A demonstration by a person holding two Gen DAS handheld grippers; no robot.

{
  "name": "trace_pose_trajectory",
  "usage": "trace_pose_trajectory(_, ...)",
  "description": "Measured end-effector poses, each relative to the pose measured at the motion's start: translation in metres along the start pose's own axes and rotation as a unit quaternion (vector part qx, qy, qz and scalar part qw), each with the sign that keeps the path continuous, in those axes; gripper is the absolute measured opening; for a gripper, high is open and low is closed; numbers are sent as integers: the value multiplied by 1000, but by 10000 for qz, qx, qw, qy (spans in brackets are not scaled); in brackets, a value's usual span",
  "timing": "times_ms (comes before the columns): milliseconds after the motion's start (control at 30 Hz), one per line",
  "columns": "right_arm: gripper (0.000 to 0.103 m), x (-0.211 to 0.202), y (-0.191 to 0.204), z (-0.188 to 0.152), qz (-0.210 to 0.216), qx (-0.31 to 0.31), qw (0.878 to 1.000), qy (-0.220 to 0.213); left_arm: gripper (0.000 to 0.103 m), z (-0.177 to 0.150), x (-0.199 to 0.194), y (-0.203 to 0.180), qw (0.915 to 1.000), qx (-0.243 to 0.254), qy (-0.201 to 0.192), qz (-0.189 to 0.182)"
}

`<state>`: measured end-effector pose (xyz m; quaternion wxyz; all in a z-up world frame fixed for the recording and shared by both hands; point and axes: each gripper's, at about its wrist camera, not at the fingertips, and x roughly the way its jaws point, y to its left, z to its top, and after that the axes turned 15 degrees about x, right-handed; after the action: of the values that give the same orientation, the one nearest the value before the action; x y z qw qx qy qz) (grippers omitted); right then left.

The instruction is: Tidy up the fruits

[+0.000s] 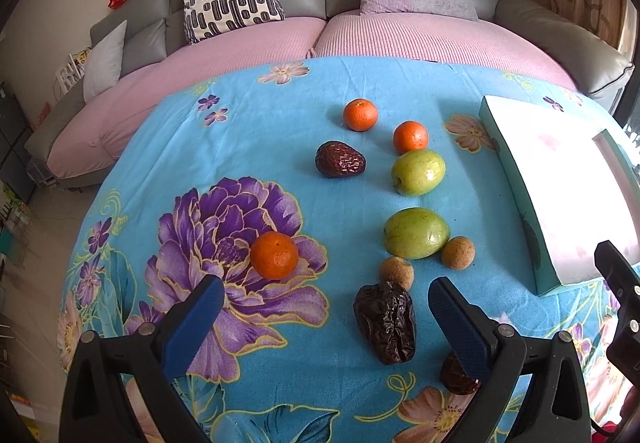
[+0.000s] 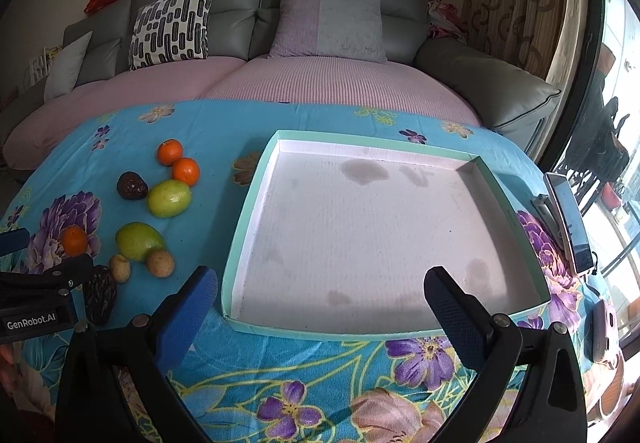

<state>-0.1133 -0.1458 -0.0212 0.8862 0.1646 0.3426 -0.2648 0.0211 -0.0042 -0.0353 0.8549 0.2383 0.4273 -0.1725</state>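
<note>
Your left gripper (image 1: 322, 307) carries the only readable writing, "GenRobot.AI", seen on its body from the right wrist view. Its fingers are spread wide with nothing between them, low over the table (image 1: 256, 139) above a wrinkled dark date (image 1: 386, 323). The fruits lie loose on the floral cloth: three oranges, two green fruits (image 1: 416, 233), two small brown ones and more dates. Your right gripper (image 2: 320, 295) also stands wide apart, over the near edge of the teal-rimmed tray (image 2: 240, 243) (its white floor is stained).
</note>
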Motion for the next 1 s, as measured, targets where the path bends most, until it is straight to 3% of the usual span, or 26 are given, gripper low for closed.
trace_pose_trajectory(1000, 103, 3, 2, -2, -17, -44, 9999, 89, 103, -3, -14, -7, 9999, 9, -16, -161)
